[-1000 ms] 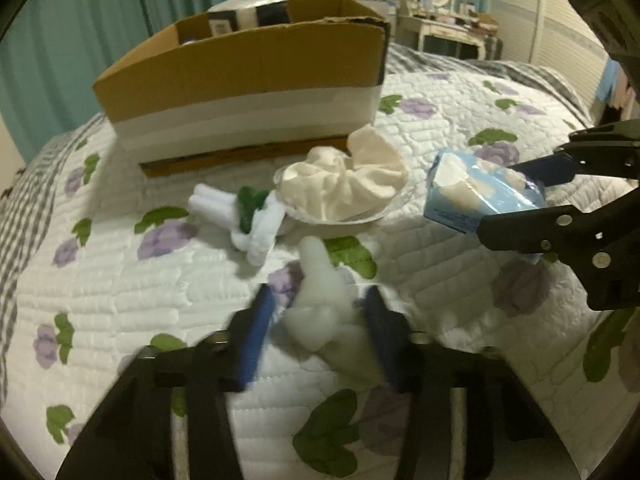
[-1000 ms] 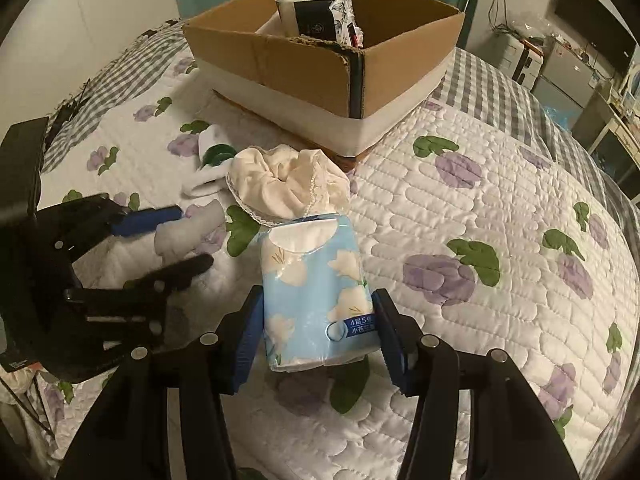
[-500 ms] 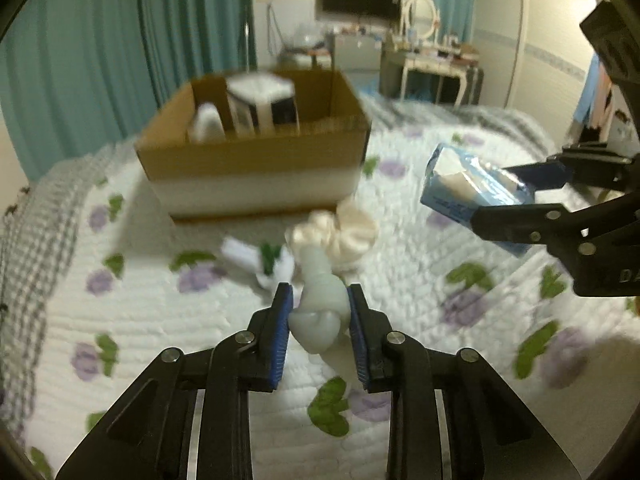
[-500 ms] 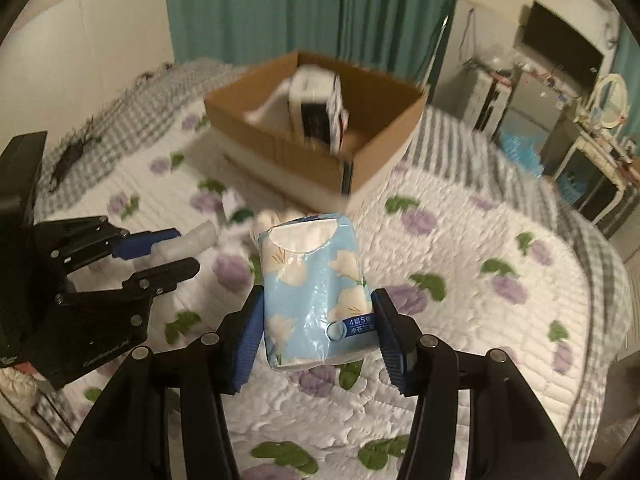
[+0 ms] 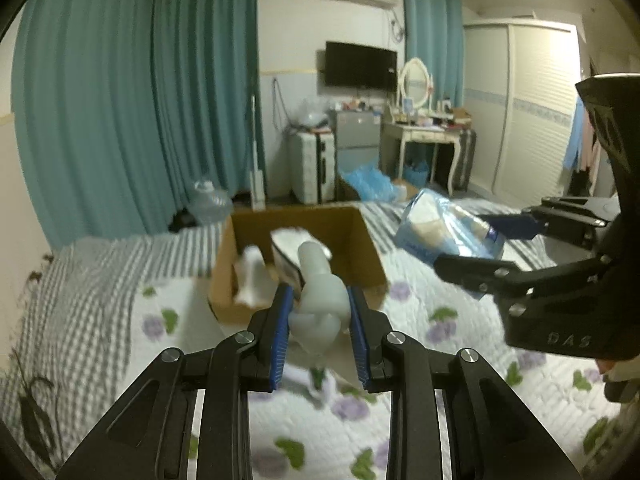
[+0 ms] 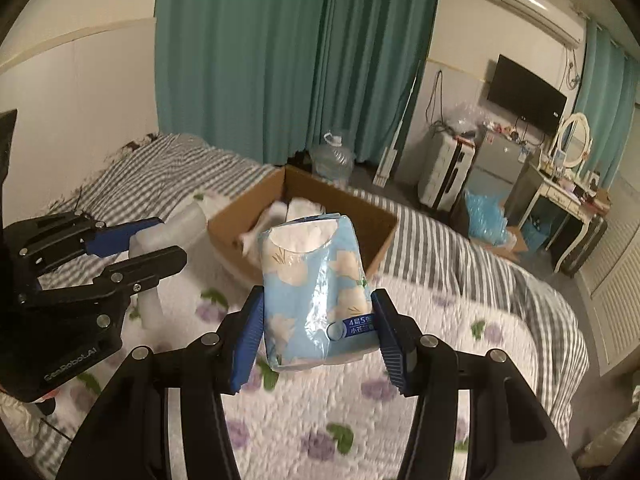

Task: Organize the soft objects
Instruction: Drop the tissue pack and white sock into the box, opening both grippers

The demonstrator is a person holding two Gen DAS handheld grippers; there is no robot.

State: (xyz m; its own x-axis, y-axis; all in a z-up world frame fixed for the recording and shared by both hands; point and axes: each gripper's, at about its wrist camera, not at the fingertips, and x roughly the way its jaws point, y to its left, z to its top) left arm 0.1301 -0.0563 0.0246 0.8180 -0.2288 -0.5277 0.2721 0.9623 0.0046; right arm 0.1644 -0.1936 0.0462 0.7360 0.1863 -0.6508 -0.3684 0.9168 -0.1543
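Left gripper (image 5: 319, 320) clamped on a rolled white sock (image 5: 320, 304), pinched between both blue pads, held in the air above the floral quilt (image 5: 420, 432) and in line with the open cardboard box (image 5: 360, 236) beyond. Right gripper (image 6: 320, 336) closed on a blue tissue pack (image 6: 316, 292), lifted clear of the quilt, near side of the box. White items lie inside the box, blurred.

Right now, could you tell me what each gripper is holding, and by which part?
The left gripper pinches the white soft toy across its middle; the right gripper clamps the blue tissue pack by its lower sides.
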